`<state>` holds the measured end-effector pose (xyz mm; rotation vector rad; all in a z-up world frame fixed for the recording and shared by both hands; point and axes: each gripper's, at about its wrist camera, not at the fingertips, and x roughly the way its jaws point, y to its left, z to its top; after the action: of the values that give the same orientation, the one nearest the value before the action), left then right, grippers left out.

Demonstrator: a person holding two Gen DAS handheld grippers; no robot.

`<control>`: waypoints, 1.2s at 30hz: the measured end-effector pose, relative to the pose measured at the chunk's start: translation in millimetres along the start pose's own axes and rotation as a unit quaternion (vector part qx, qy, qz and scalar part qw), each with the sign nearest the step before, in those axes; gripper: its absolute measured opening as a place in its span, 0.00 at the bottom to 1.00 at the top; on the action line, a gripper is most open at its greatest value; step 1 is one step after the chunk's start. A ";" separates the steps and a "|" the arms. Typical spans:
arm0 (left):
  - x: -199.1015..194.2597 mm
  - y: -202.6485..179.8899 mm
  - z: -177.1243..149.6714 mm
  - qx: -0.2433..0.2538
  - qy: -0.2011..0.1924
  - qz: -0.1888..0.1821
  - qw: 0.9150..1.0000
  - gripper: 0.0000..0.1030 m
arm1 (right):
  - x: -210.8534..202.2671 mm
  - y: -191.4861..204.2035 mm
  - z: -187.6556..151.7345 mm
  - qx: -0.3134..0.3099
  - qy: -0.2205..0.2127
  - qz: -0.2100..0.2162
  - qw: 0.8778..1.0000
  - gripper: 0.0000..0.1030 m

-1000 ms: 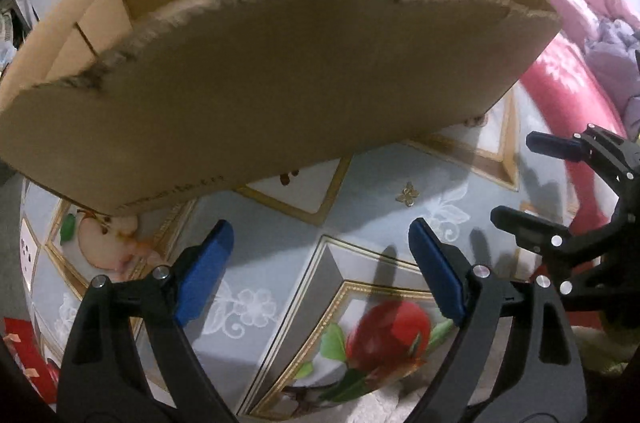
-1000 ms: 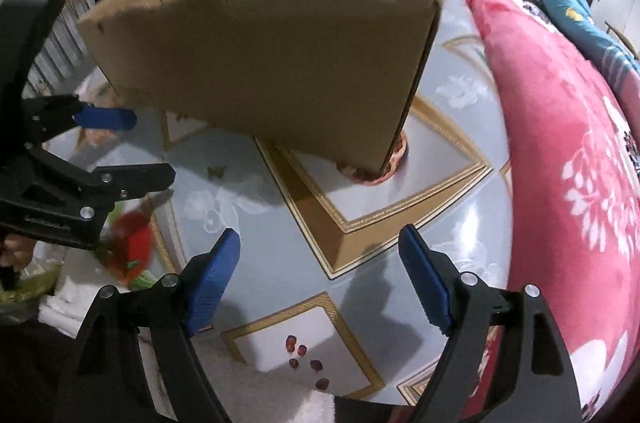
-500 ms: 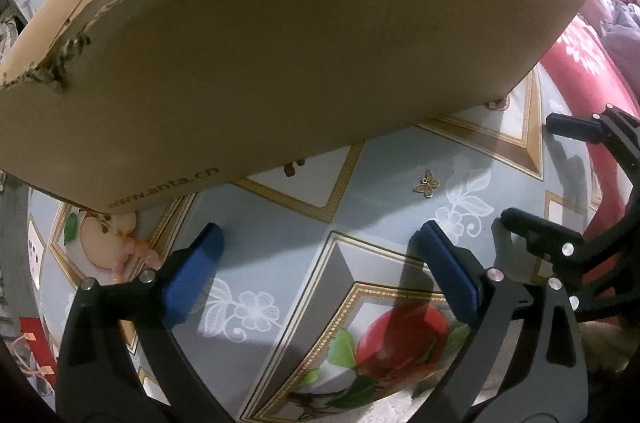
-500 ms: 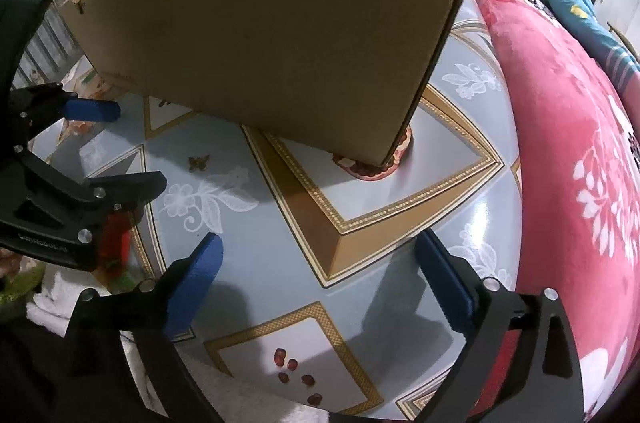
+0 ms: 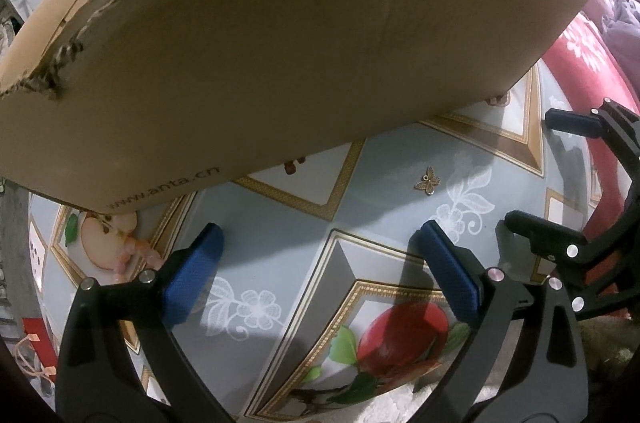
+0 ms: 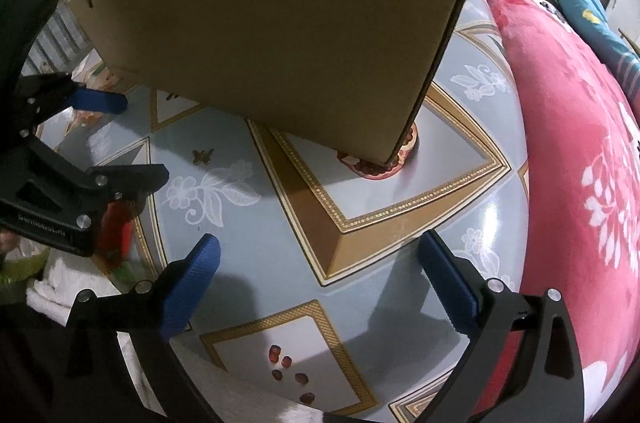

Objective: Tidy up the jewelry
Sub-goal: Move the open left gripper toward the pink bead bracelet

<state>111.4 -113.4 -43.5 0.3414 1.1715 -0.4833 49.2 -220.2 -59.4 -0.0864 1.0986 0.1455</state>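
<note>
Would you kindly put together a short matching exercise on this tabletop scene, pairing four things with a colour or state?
Things:
1. cardboard box
2. butterfly charm
3. left gripper
4. blanket

Descriptions:
A. red with white flowers
B. jaws open, nothing between them
C. torn top edge
D. small, gold, lying on the tablecloth

Pairs: 1-C, 2-D, 3-B, 4-A

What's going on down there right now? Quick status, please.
Left gripper and right gripper just opened, both empty. Butterfly charm loose on tablecloth. Cardboard box behind it; path clear.
</note>
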 end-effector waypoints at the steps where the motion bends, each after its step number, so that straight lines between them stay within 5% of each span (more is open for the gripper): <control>1: 0.2 0.2 0.1 -0.001 0.000 0.000 1.000 0.92 | 0.1 -0.6 0.1 -0.002 0.001 0.003 1.000 0.94; 10: -0.4 -0.1 -4.0 0.000 -0.011 0.003 1.000 0.93 | -8.7 2.2 -0.5 0.005 -0.016 -0.020 1.000 0.94; 13: -1.1 1.2 -6.7 0.000 -0.013 0.000 1.000 0.93 | -21.1 -0.3 1.0 0.020 -0.047 0.011 0.999 0.93; 18: -4.5 10.3 -17.7 -0.014 -0.015 0.005 1.000 0.93 | -30.1 6.9 6.1 0.021 -0.080 0.038 0.996 0.76; 26: -8.8 15.5 -25.9 -0.020 -0.013 0.004 1.000 0.93 | -9.7 36.1 17.4 -0.024 -0.068 0.070 0.995 0.43; 31: -9.5 15.3 -26.3 -0.019 -0.014 0.003 1.000 0.93 | -3.7 45.8 20.6 -0.052 -0.063 0.079 0.993 0.28; 36: -10.0 14.1 -26.3 -0.018 -0.013 0.003 1.000 0.93 | 0.7 51.2 23.5 -0.077 -0.059 0.091 0.991 0.23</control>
<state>95.0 -86.5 -43.4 0.3060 1.1518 -0.4588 62.0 -166.3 -49.2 -0.1147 0.9755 0.3940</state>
